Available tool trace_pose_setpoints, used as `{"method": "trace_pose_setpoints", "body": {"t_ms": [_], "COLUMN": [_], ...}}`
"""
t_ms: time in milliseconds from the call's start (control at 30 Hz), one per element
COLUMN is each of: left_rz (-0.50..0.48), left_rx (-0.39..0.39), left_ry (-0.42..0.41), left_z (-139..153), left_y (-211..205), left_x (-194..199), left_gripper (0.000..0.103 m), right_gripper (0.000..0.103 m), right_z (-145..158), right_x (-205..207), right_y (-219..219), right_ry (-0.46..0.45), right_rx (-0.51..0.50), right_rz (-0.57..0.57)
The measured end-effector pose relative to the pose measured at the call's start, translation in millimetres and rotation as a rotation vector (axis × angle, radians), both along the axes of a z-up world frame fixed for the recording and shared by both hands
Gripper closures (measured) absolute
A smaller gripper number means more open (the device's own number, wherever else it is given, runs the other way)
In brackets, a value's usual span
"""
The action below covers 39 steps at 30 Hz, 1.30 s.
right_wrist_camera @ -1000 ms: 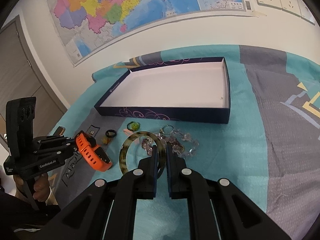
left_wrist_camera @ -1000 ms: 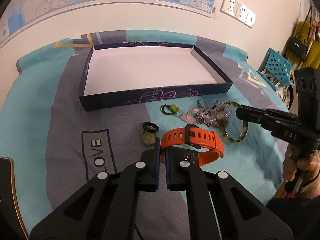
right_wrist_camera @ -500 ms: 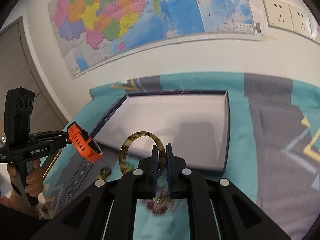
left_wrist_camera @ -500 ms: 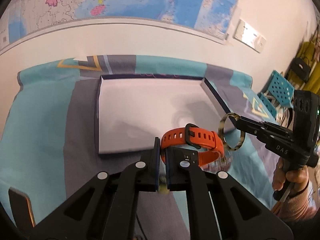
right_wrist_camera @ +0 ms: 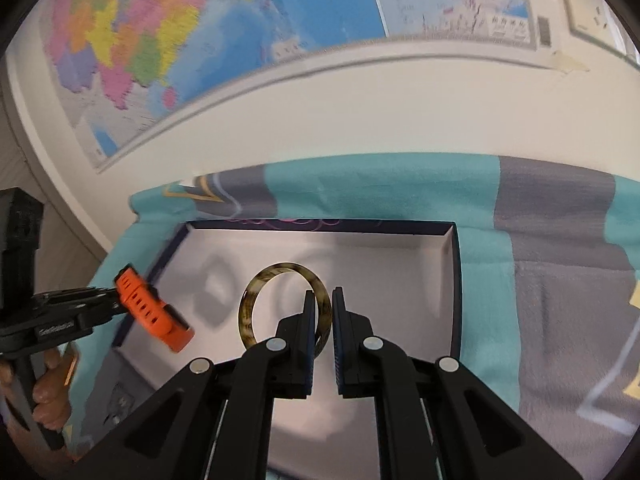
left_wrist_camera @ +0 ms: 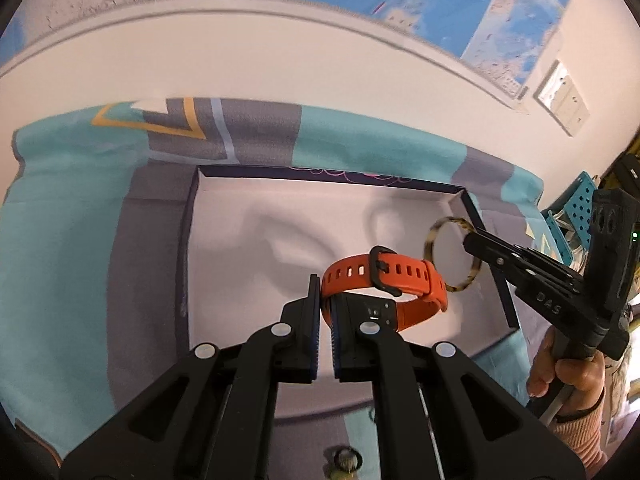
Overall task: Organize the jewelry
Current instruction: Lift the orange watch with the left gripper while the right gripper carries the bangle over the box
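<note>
Two tongs above the box (left_wrist_camera: 486,240), left (left_wrist_camera: 325,300) clenching orange watch (left_wrist_camera: 384,276), right (right_wrist_camera: 322,312) clenching bangle (right_wrist_camera: 256,300).

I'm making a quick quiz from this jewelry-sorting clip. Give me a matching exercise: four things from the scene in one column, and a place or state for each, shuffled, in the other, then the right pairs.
Things
1. orange watch
2. tortoiseshell bangle
3. dark box
4. map

Places or states
A. hangs on the wall
B. clamped in the right gripper, above the box
C. lies open on the cloth, white floor bare
D. clamped by its strap in the left gripper, above the box

Pairs: 1-D, 2-B, 3-C, 4-A
</note>
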<state>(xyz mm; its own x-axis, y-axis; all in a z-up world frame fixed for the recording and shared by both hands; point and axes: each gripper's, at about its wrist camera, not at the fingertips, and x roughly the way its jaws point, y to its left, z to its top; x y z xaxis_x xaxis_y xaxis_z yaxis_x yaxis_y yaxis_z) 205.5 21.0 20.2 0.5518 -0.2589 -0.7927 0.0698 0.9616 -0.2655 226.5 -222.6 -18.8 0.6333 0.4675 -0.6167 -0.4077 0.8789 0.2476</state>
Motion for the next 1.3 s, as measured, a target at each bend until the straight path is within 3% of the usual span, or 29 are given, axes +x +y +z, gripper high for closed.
{"method": "trace_pose_setpoints", "body": {"t_ms": [400, 433, 533, 667, 800, 867, 967, 1000, 1200, 1300], "left_rz": [0.039, 0.041, 0.052, 0.063, 0.063, 0.069, 0.068, 0.064, 0.035, 0.017], "left_rx": [0.021, 0.021, 0.017, 0.008, 0.011, 0.007, 0.011, 0.017, 0.022, 0.03], "left_ry": [0.072, 0.075, 0.089, 0.101, 0.101, 0.107, 0.111, 0.112, 0.125, 0.131], "left_z": [-20.1, -21.3, -26.3, -31.8, -31.5, -31.9, -31.8, -32.1, -34.7, -36.7], "left_y": [-1.1, -0.6, 2.1, 5.2, 5.0, 6.5, 6.0, 5.2, 2.8, 2.5], "left_x": [36.0, 36.6, 40.4, 44.3, 46.4, 47.9, 51.5, 53.0, 64.2, 69.8], "left_gripper": [0.098, 0.098, 0.098, 0.098, 0.097, 0.097, 0.097, 0.097, 0.095, 0.095], "right_gripper": [0.095, 0.092, 0.06, 0.059, 0.061, 0.069, 0.093, 0.096, 0.1, 0.097], "right_z": [-15.6, -16.0, -8.2, 4.6, 7.2, 1.7, -7.4, -10.2, -17.5, -16.4], "right_x": [49.5, 51.0, 39.7, 9.6, -14.2, -9.6, 6.7, 12.9, 38.3, 41.5], "right_y": [14.2, 14.9, 15.7, 23.0, 57.9, 72.5, 80.7, 80.8, 73.6, 70.7], "right_ry": [0.103, 0.104, 0.039, -0.039, -0.08, -0.06, -0.004, 0.02, 0.118, 0.123], "right_rx": [-0.062, -0.069, -0.069, -0.021, -0.089, -0.109, -0.095, -0.08, 0.014, 0.027], "right_rz": [-0.039, -0.046, -0.059, 0.058, 0.213, 0.235, 0.23, 0.226, 0.19, 0.187]}}
